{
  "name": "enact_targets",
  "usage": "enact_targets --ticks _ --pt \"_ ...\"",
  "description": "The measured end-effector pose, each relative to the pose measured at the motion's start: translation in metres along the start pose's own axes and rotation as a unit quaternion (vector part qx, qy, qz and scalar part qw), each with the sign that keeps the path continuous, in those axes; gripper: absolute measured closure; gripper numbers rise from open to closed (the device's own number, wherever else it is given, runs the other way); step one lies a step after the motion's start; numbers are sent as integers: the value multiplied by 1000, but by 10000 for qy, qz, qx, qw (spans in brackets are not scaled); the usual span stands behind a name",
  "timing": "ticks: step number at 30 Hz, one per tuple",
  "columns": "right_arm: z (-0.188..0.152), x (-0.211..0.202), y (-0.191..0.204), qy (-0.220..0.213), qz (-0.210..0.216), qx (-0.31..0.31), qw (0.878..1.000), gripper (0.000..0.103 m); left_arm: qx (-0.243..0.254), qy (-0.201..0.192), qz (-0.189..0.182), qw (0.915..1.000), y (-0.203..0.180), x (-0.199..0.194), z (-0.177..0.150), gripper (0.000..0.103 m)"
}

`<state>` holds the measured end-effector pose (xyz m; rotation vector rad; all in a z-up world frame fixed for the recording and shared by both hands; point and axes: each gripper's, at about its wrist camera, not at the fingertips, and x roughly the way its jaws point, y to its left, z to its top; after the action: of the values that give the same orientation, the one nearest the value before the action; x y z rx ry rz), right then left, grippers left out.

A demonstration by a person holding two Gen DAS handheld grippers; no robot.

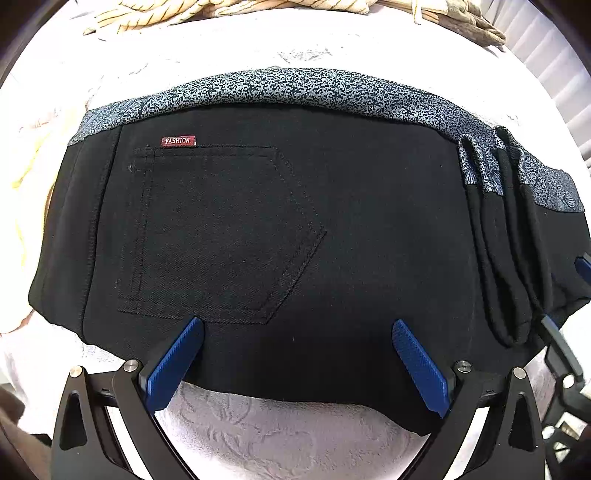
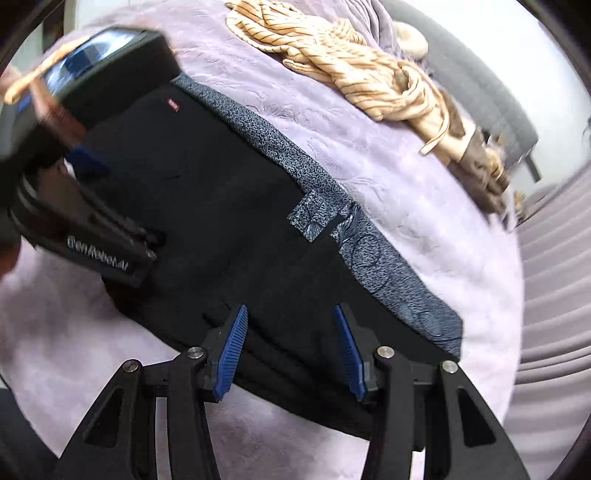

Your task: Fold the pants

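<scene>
Black pants with a grey speckled waistband lie folded on a lilac bedspread. A back pocket with a red "FASHION" tag faces up. The folded leg ends bunch at the right. My left gripper is open, its blue fingers over the pants' near edge. My right gripper is open over the near edge of the pants at their folded end. The left gripper's body shows at the left of the right wrist view.
A beige striped garment lies crumpled at the far side of the bed; it also shows in the left wrist view. A yellowish cloth lies left of the pants. The bed's edge drops away at the right.
</scene>
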<state>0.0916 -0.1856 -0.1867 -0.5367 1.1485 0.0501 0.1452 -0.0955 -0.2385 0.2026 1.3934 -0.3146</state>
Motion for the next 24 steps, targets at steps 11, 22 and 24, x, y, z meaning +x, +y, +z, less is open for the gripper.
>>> enact_targets --ticks 11,22,24 --pt "-4 10 15 -21 -593 -273 9979 51 46 17 31 10000 -1 1 -2 0" --pt "-6 32 -101 635 2652 3171 9083 91 63 19 20 10000 -2 2 -1 1" --pt "-9 39 -102 765 2981 3414 8881 90 63 2 28 10000 -2 2 -2 1"
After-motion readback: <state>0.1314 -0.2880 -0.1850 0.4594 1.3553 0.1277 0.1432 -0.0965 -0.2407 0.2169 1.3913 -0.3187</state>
